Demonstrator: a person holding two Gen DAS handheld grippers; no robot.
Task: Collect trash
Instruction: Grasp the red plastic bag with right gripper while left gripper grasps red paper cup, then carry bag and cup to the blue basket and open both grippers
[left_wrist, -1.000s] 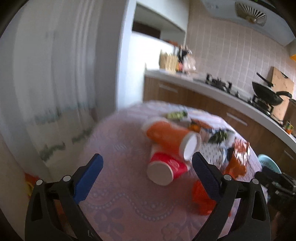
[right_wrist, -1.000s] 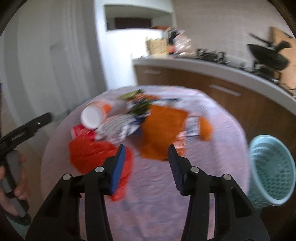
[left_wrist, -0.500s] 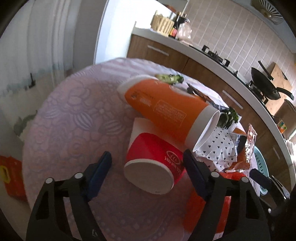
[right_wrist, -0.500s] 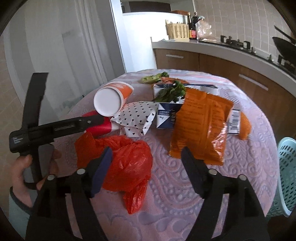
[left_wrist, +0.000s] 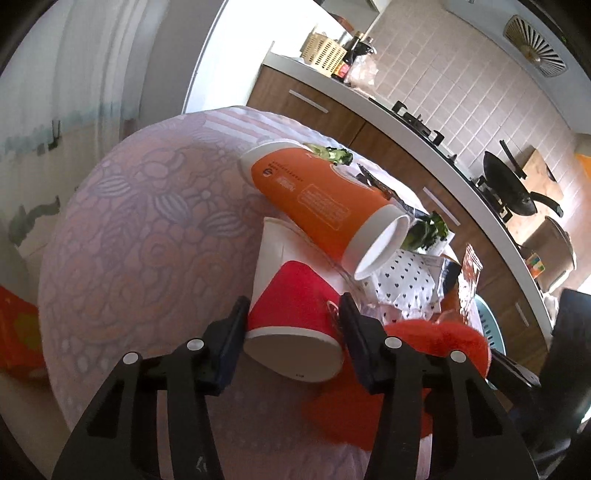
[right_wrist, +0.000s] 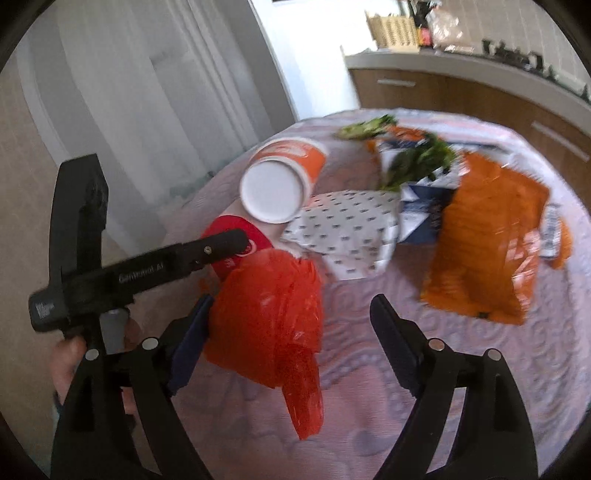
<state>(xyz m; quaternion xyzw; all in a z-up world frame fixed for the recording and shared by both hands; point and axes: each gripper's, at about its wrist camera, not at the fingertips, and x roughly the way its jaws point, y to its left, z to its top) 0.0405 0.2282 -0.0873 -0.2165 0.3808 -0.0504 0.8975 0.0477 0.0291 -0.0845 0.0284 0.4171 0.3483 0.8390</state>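
Observation:
A red paper cup (left_wrist: 295, 314) lies on its side on the round table, and my left gripper (left_wrist: 293, 339) is shut on it, one pad on each side. An orange cup (left_wrist: 325, 199) lies across the red cup's far end; both show in the right wrist view, the orange cup (right_wrist: 291, 166) above the red cup (right_wrist: 236, 236). My right gripper (right_wrist: 291, 332) is open around a red plastic bag (right_wrist: 273, 317), which also shows in the left wrist view (left_wrist: 388, 391). An orange snack bag (right_wrist: 487, 236), a dotted paper (right_wrist: 351, 229) and green scraps (right_wrist: 417, 158) lie beyond.
The table wears a pink lace cloth (left_wrist: 147, 229). A light blue basket (left_wrist: 489, 332) stands past the table's right edge. A kitchen counter (left_wrist: 424, 125) with a stove and a wok runs behind. A white curtain (left_wrist: 55, 92) hangs at the left.
My left gripper has come forward and closed on the red cup. My right gripper has moved left and down over the red plastic bag.

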